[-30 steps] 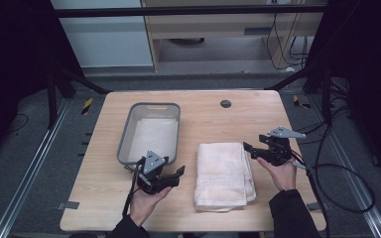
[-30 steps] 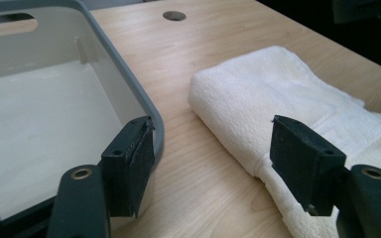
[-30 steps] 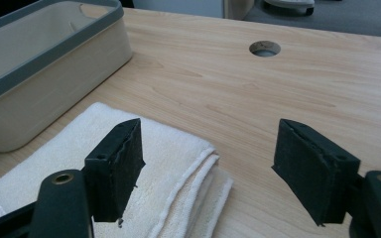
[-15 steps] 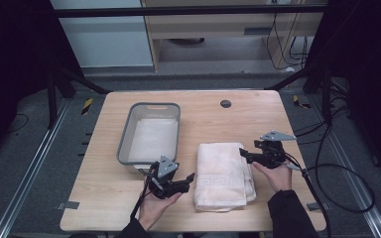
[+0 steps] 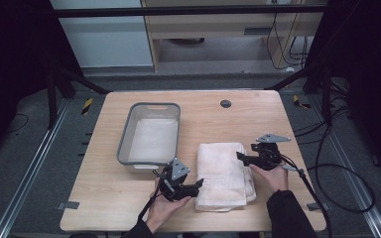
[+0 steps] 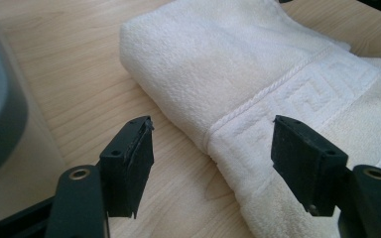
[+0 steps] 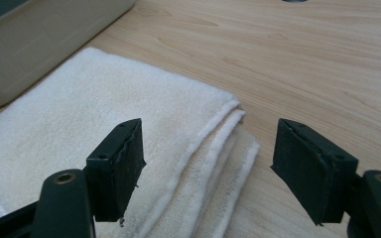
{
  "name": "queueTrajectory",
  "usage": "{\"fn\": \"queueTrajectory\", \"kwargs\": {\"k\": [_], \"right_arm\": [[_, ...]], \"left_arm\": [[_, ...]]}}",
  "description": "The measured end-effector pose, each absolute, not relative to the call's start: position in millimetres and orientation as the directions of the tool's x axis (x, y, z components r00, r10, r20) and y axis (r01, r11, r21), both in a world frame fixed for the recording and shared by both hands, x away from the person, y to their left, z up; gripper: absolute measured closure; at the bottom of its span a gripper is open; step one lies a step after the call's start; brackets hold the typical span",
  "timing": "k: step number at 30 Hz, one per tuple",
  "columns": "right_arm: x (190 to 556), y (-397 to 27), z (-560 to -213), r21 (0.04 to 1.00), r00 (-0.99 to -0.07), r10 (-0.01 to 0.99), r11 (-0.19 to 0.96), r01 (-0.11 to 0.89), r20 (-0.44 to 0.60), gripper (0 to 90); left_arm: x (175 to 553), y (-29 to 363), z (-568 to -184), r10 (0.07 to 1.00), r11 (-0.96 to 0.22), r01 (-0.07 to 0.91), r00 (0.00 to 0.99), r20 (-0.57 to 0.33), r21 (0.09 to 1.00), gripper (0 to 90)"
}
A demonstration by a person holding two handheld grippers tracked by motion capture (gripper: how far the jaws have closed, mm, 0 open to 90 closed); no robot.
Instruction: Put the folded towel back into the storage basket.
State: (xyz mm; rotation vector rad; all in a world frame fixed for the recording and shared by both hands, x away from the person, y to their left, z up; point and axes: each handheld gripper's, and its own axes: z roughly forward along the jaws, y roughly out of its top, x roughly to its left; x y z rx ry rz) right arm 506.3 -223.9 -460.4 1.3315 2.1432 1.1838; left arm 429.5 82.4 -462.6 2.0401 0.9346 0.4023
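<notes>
A folded white towel (image 5: 224, 173) lies on the wooden table, right of a grey tub (image 5: 124, 144). My left gripper (image 5: 198, 184) sits low at the towel's near left edge. Its jaws have just been opening; in the left gripper view they stand open (image 6: 211, 148) astride the towel's (image 6: 218, 64) patterned border without pressing it. My right gripper (image 5: 240, 157) is at the towel's right edge. In the right gripper view its jaws are open (image 7: 208, 153) over the layered corner of the towel (image 7: 79, 114), touching nothing.
The tub (image 7: 39, 29) holds a pale cloth or liner and stands close to the towel's left side. A round black hole (image 5: 225, 103) sits near the table's far edge. Cables trail off the right side. Bare wood lies beyond the towel.
The left gripper has moved right and down to the towel's left edge. The right gripper has sunk a little toward the towel's right edge. The towel has not moved.
</notes>
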Motion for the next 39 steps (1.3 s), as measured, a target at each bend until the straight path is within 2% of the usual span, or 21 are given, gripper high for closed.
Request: {"fn": "queueTrajectory", "kwargs": {"k": [30,39], "right_arm": [[512.2,-214.6,-487.8,0.737,-0.492,0.86,0.247,0.63,0.133,30.6],[515.4,-218.2,-493.8,0.714,-0.472,0.857,0.199,0.672,0.206,31.5]], "left_arm": [[441.0,63.9,-492.7,0.724,-0.419,0.526,0.686,-0.078,0.74,30.2],[446.2,64.2,-495.6,0.726,-0.405,0.565,0.677,-0.123,0.719,30.4]]}}
